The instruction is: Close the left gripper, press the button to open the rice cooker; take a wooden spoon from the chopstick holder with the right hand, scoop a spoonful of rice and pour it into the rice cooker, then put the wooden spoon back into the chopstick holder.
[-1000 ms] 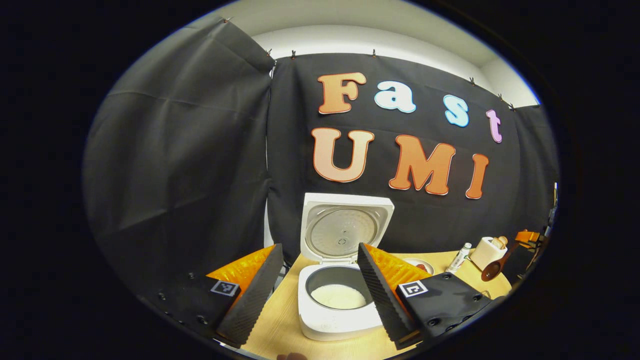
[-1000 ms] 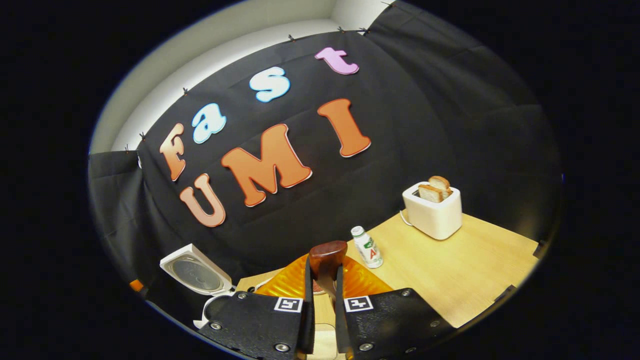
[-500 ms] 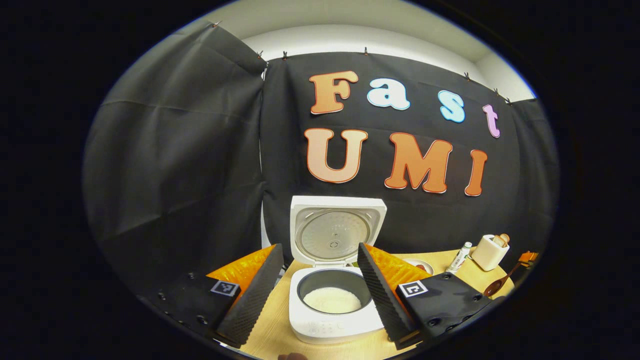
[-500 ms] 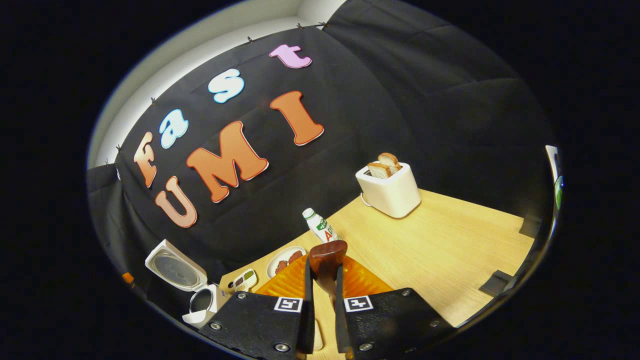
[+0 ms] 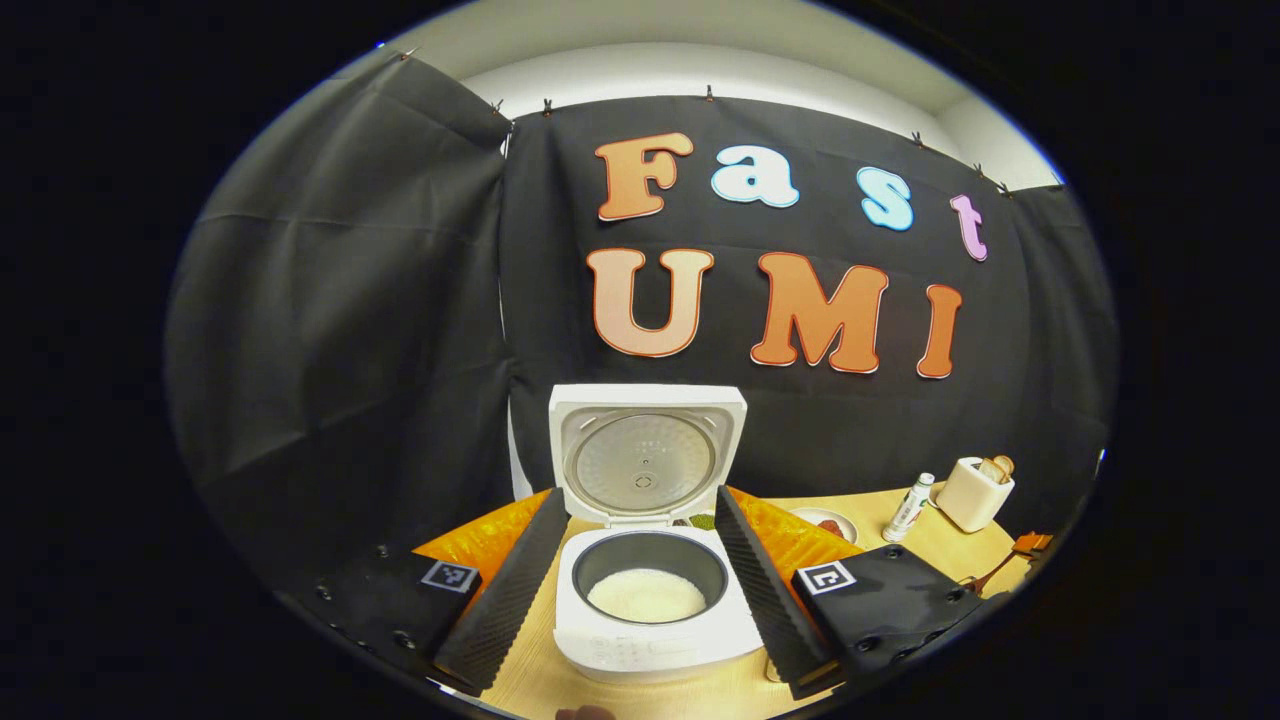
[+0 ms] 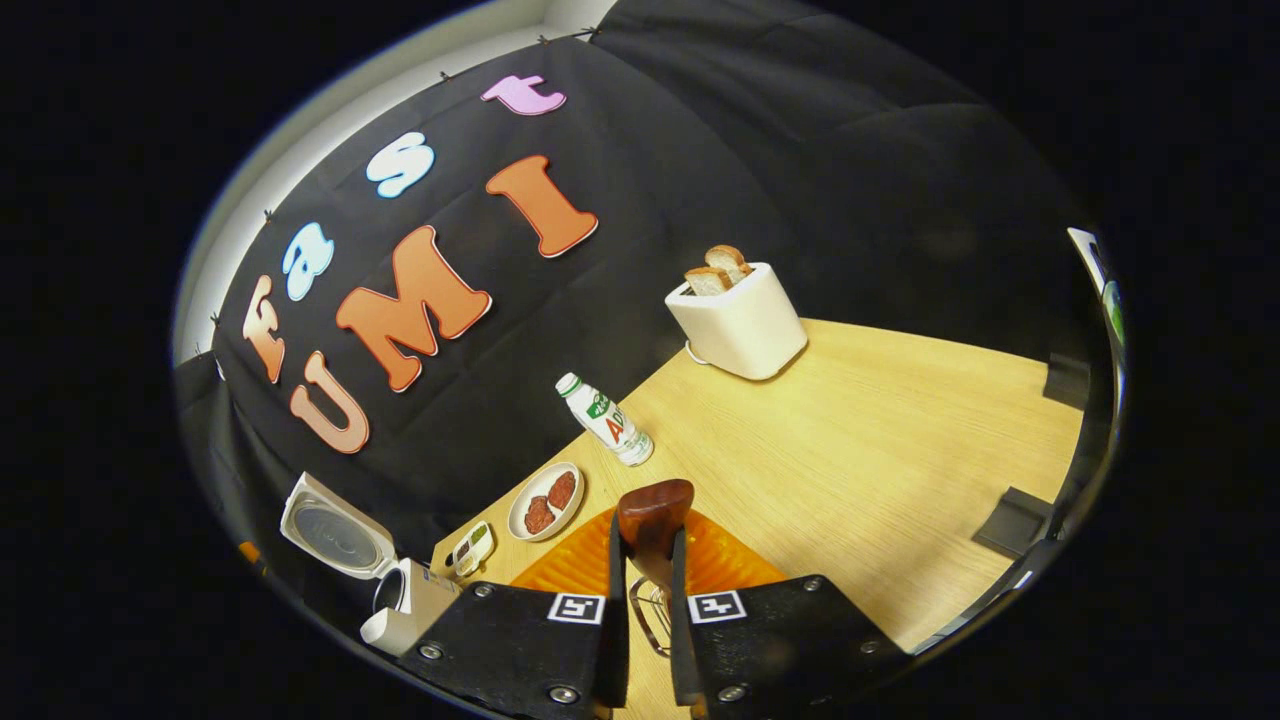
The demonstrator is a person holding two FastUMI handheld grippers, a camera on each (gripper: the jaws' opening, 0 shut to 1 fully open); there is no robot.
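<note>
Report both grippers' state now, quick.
Left gripper: jaws open, holding nothing, either side of the open rice cooker.
Right gripper: jaws shut on the wooden spoon.

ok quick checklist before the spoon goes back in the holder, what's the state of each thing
1. Rice cooker lid open: ok, it stands upright behind the pot.
2. Rice in the pot: ok, a white layer covers the bottom.
3. Right tongs gripping the wooden spoon: ok, both fingers press its handle.
4. Spoon emptied: cannot tell, the bowl faces away.
5. Chopstick holder ready: cannot tell, a wire rim peeks between the fingers.
6. Left tongs out of the way: ok, open, framing the cooker, touching nothing.
</note>
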